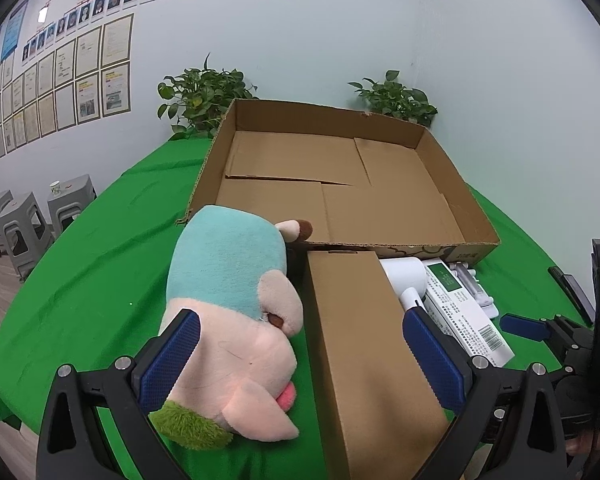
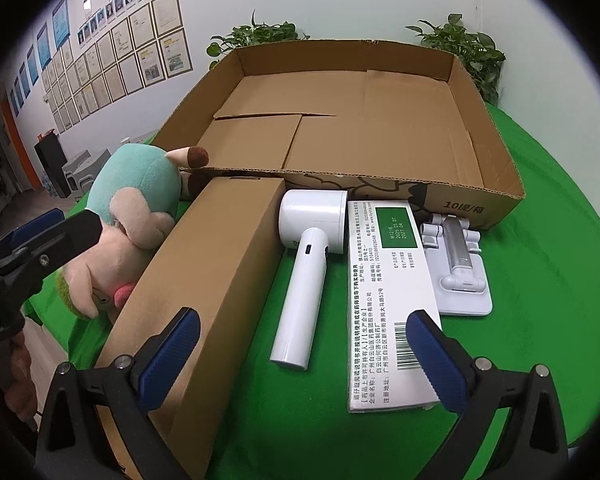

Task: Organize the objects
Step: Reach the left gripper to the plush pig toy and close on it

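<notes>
Beside tray [image 2: 476, 196], long carton [image 2: 204, 264] lengthwise toward it.

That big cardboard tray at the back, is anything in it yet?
Empty. The cardboard tray shows only its bare floor flaps; the plush toy lies outside on the green cloth.

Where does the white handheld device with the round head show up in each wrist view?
Left wrist view: the white handheld device is right of centre, mostly hidden behind the closed brown box.
Right wrist view: the device lies in full at centre, between the brown box and the printed white carton.
Shared landmark: the open cardboard tray behind.
</notes>
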Available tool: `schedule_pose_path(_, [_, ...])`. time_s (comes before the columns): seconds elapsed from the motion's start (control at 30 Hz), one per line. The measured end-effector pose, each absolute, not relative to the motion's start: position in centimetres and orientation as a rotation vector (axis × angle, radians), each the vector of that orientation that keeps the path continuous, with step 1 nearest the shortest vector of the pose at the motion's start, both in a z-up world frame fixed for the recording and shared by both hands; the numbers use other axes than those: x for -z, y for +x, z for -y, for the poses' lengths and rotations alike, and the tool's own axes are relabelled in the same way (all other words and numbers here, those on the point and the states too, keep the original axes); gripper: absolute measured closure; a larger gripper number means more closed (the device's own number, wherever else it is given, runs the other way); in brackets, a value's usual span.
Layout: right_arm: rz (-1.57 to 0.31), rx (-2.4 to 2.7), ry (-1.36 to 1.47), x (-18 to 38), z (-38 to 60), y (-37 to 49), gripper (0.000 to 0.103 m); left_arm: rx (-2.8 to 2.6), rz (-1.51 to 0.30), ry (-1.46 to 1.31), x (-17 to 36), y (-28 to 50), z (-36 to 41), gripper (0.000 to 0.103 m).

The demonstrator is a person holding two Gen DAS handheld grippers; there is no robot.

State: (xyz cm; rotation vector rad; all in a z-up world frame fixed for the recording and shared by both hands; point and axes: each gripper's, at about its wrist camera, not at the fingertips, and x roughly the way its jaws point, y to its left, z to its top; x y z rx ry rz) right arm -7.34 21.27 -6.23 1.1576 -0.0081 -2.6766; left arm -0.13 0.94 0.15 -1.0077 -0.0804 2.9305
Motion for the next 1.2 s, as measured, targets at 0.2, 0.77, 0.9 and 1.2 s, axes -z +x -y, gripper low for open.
schedule_pose_path(0.2, [0.053,2.651,1.153,5.8,-21.7,-7.2,0.001,-2.918,0.133,-1.027,-0.7,-0.3,-0.5,0.001])
schedule_pose_path(0.77, [0.175,2.489,1.156,4.9,-19.9,-7.7,0.001,-2.88,0.188,-1.109,2.3,0.1,4.8,0.001])
schedule_pose_path(0.9, [0.195,2.446,1.146,4.5,-18.8,-7.8,0.001,-2.839,0.204,-1.129,4.5,0.2,6.0,0.001])
schedule_pose_path(1.2, [0.176,2.385,1.181,3.8,-15.3,-8.6,0.001,-2.786,0.274,-1.134,8.1,0.1,7.7,0.028])
